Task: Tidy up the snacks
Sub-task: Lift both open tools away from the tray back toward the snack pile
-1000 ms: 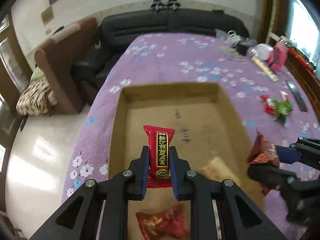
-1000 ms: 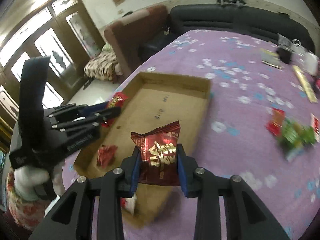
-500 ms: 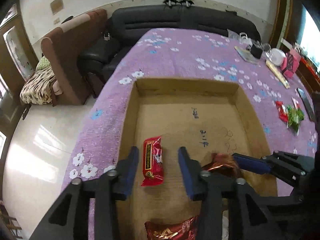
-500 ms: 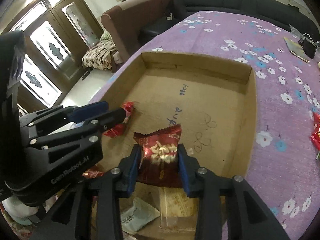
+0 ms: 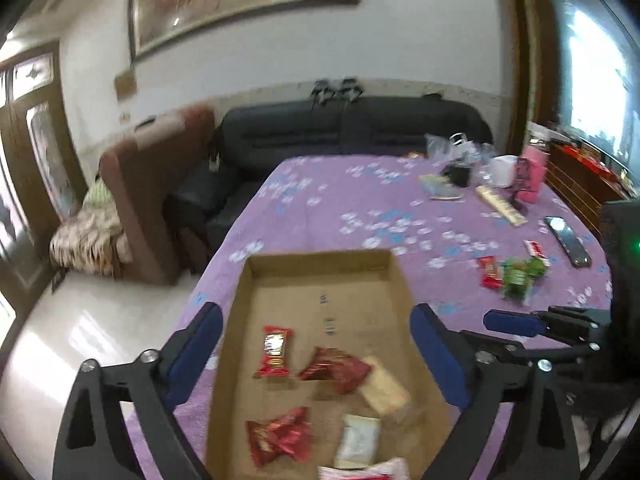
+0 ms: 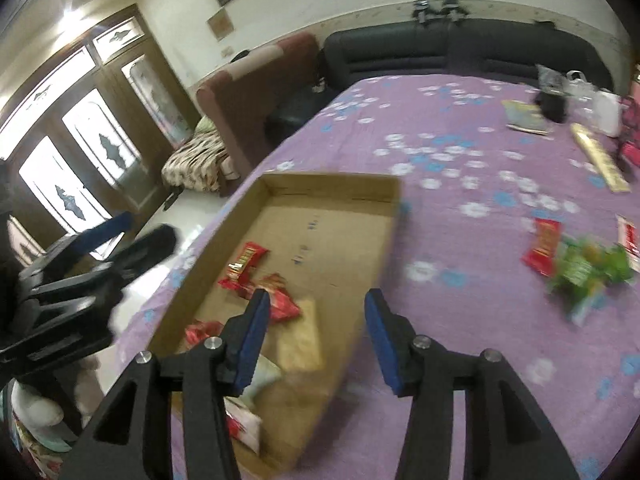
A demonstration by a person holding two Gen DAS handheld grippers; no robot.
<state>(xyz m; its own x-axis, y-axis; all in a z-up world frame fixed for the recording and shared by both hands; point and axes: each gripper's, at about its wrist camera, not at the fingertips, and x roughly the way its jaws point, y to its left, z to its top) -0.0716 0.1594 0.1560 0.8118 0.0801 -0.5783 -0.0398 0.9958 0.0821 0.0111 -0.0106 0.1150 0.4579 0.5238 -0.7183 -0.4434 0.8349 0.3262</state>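
Left tongs (image 5: 316,354) wide apart, nothing gripped; jaws have just been opening. Right tongs (image 6: 316,336) partly apart, also empty, jaws likewise just opening. Cardboard tray (image 5: 320,258) sits on the purple flowered counter (image 5: 360,200). Inside it: long red snack (image 5: 275,351), dark red packet (image 5: 338,368) just beside it, beige packet (image 5: 386,388), further wrappers nearer the camera. More snacks (image 6: 572,256) lie loose on the counter, well apart from the tray.

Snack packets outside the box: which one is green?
The green packet on the purple cloth, right of the cardboard box; the packets touching it on either side are red.
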